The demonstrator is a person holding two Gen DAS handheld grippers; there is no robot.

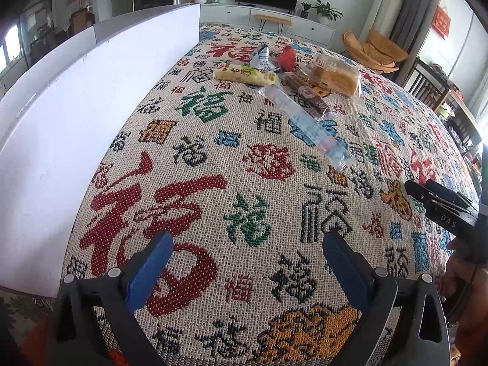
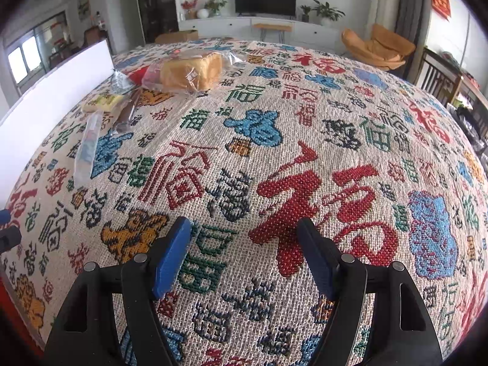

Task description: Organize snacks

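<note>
Tablecloth (image 1: pixel 213 158) — woven 福 characters, snacks (image 1: pixel 334 74) piled

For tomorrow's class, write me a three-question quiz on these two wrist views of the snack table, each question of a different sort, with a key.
1. True or false: the left gripper holds a snack.
2. Multiple choice: the bagged bread loaf lies (A) in the pile at the far end of the patterned cloth, (B) between the right gripper's fingers, (C) on the white board.
3. Fill in: the long clear packet lies flat on the ____.

Key: 1 false, both grippers are open and empty; 2 A; 3 cloth.
</note>
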